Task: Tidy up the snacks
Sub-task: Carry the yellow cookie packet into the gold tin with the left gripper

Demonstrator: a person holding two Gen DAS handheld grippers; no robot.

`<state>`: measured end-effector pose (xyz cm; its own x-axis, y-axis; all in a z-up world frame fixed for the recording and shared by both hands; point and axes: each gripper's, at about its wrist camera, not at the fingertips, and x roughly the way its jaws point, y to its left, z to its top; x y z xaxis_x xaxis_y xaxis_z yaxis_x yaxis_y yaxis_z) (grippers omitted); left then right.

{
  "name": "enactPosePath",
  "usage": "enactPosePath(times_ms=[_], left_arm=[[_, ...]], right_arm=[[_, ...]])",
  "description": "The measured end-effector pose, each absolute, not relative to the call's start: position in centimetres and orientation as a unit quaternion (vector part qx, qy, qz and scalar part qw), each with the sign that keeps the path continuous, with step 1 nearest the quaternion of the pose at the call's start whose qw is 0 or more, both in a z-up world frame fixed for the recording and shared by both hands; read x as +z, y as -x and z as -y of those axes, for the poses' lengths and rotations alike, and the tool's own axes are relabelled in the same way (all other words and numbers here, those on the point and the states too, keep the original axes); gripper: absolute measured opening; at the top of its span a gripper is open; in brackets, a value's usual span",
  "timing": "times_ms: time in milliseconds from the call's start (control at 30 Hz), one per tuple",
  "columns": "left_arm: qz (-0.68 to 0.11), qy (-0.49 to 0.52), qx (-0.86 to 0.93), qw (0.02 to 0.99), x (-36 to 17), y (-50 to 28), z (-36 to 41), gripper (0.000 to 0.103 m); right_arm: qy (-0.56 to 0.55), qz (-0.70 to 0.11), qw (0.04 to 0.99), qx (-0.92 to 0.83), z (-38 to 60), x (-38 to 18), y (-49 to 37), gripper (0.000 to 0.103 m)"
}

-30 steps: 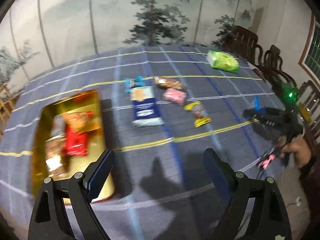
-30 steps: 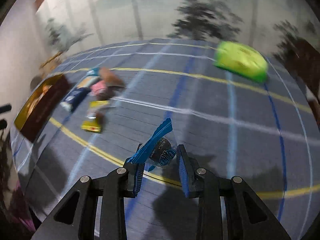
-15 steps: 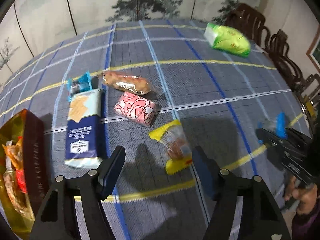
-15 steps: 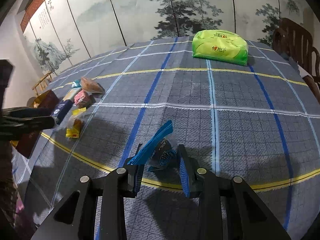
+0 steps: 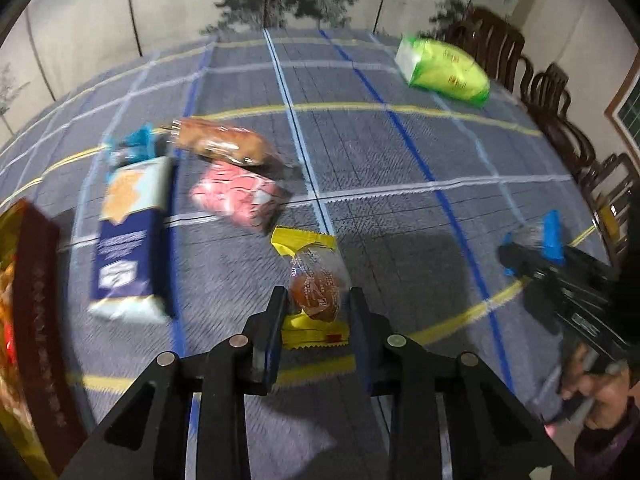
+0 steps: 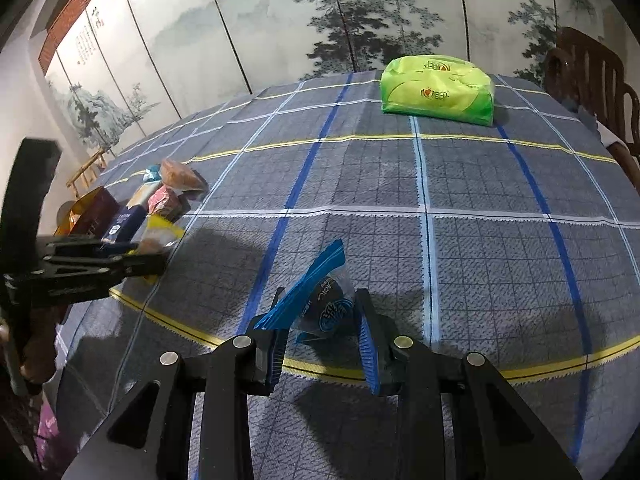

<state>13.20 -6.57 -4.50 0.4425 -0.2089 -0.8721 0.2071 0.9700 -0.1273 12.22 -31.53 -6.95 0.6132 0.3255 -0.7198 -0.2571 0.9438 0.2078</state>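
The left gripper (image 5: 318,300) is clenched around the yellow snack (image 5: 314,280); the right gripper (image 6: 322,316) grasps a blue snack (image 6: 326,304), green pack (image 6: 436,90) at one o'clock.

A home dining room is being shown: carved wooden chairs (image 5: 556,96) at 2 o'clock, a painted folding screen (image 6: 360,12) at 12 o'clock, a cloth-covered tabletop (image 6: 480,240).

Painted landscape screen (image 6: 360,20) behind dark wooden chairs (image 5: 500,52).
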Motion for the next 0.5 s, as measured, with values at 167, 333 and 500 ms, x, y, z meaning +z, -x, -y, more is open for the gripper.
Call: enactPosePath(times_ms=[167, 333, 500], left_arm=[[-0.494, 0.023, -0.135, 0.859, -1.6, -8.6, 4.6, 0.027], [-0.494, 0.047, -0.14, 0.857, -0.3, -4.5, 2.4, 0.027], [-0.476, 0.069, -0.13, 0.867, 1.8, -1.9, -1.4, 0.027]], right_arm=[[-0.039, -0.409, 0.898, 0.155, 31.5, -6.9, -12.5, 0.033], [-0.035, -0.409, 0.9, 0.146, 31.5, -6.9, -12.6, 0.032], [-0.022, -0.409, 0.902, 0.139, 31.1, -6.9, -12.6, 0.032]])
